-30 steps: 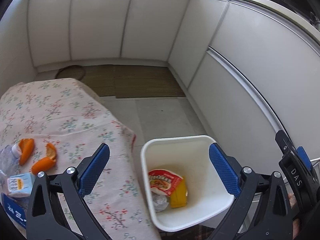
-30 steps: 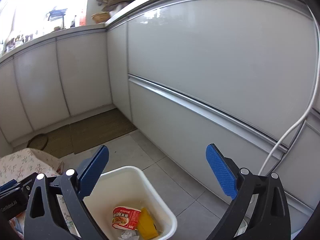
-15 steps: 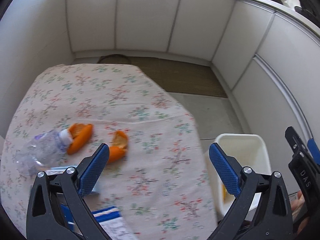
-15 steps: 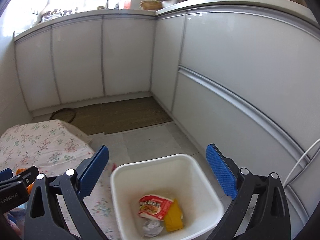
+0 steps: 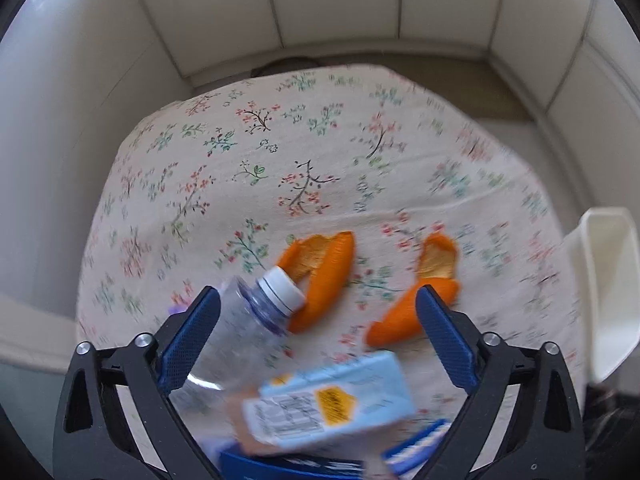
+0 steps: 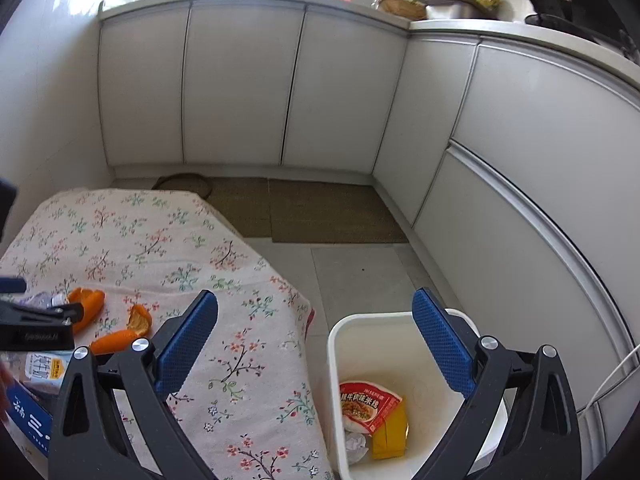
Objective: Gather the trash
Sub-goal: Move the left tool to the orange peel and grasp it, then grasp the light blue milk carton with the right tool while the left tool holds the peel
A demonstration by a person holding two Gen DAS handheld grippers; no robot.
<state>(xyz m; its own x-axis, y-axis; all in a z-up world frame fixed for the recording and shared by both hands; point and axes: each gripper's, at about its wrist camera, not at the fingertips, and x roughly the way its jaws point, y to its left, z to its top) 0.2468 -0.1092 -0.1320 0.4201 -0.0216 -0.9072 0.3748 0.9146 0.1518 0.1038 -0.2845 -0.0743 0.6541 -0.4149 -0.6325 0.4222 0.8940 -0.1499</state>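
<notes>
- Cabinets: I see white doors wrapping the corner of the kitchen, with a counter on top carrying pots and bags
- Floor: grey tiles, with brown mats laid along the foot of the cabinets
- Table: covered in a floral cloth, it fills most of my left view; all the loose trash lies at its near end
- Bin: white, standing on the floor just beside the table's right edge; inside I make out a red noodle packet, a yellow wrapper and a crumpled scrap
- Left gripper: pointed steeply down over the trash, jaws wide but closing; the bottle and the carton lie between the blue pads, and I see neither pad pressing on anything
- Right gripper: jaws spread wide, holding nothing, hanging over the table's edge and the bin
- Bottle: clear plastic, lying on its side, its white cap touching one peel
- Carton: pale blue, blurred, just beside the bottle at the near edge
- Blue packet: partly under the carton, mostly cut off
- Two orange peels: beyond the bottle, set a little apart from each other
</notes>
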